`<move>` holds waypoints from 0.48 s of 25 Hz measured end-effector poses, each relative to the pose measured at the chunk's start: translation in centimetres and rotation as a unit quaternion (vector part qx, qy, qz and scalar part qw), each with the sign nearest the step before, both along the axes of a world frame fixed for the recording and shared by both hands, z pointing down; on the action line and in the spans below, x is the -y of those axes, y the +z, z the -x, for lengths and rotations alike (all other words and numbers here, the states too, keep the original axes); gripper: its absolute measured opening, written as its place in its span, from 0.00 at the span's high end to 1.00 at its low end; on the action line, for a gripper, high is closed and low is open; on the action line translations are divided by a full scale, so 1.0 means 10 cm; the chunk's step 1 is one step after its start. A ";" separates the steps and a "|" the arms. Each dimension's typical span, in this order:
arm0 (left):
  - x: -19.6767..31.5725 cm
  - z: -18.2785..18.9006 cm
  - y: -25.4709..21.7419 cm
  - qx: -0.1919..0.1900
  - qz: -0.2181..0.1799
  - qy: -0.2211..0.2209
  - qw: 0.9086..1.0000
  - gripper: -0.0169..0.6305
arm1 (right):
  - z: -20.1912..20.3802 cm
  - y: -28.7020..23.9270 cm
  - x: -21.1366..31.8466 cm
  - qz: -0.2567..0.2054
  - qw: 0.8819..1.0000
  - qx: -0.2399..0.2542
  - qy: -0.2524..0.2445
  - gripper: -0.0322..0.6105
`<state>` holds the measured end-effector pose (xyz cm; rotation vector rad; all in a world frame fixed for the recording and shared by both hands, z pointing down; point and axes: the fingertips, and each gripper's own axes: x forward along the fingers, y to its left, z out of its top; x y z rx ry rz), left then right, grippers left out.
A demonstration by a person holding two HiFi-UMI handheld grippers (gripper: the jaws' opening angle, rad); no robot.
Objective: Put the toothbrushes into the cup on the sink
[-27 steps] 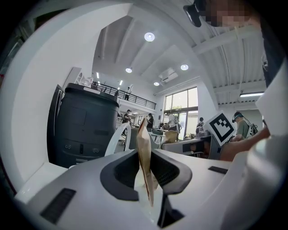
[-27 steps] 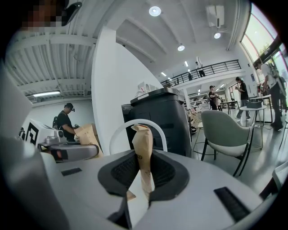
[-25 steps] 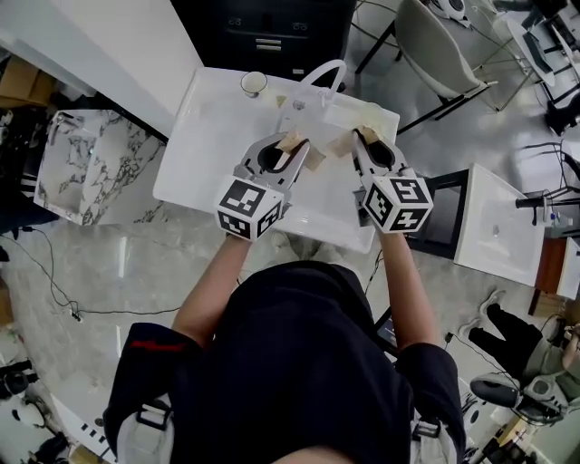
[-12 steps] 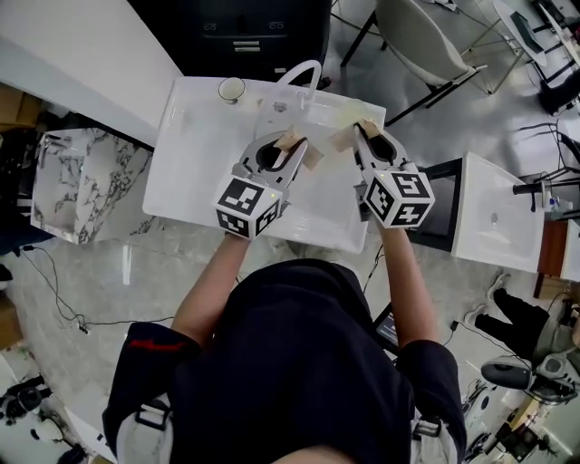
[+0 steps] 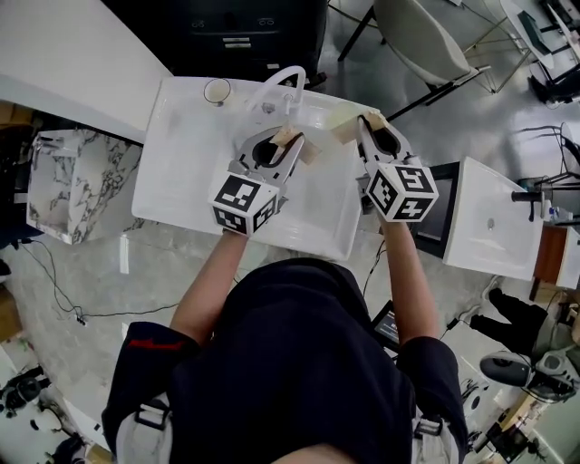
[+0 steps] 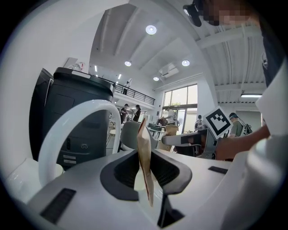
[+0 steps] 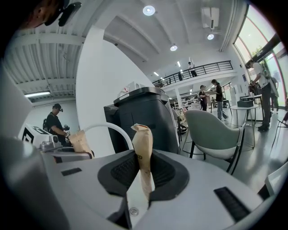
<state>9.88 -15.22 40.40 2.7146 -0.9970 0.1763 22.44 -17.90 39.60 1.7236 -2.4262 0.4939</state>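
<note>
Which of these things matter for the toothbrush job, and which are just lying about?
Job: left gripper clamping one tan paper-wrapped toothbrush; right gripper clamping another; small round cup; white sink.
Lying about: grey chair; marble slab; black cabinet.

A toothbrush in a tan paper sleeve point(image 6: 145, 166) stands edge-on and near upright, clamped between the jaws of the left gripper point(image 5: 292, 141). A second sleeved toothbrush point(image 7: 143, 157), its top crumpled, stands upright, clamped in the right gripper point(image 5: 363, 124). Both are over the white rectangular sink point(image 5: 177, 172). The small round pale cup point(image 5: 217, 91) stands upright on the sink's far rim, apart from both.
</note>
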 end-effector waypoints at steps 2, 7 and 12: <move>0.05 -0.05 0.03 0.001 0.003 -0.004 1.000 0.85 | -0.05 0.00 0.08 -0.001 1.000 -0.001 -0.004 0.82; 0.21 -0.17 0.10 0.005 0.011 -0.017 1.000 0.85 | -0.16 0.03 0.29 -0.003 1.000 0.001 -0.016 0.82; 0.34 -0.26 0.20 0.009 0.022 -0.028 0.999 0.85 | -0.26 0.12 0.47 0.002 1.000 -0.001 -0.022 0.82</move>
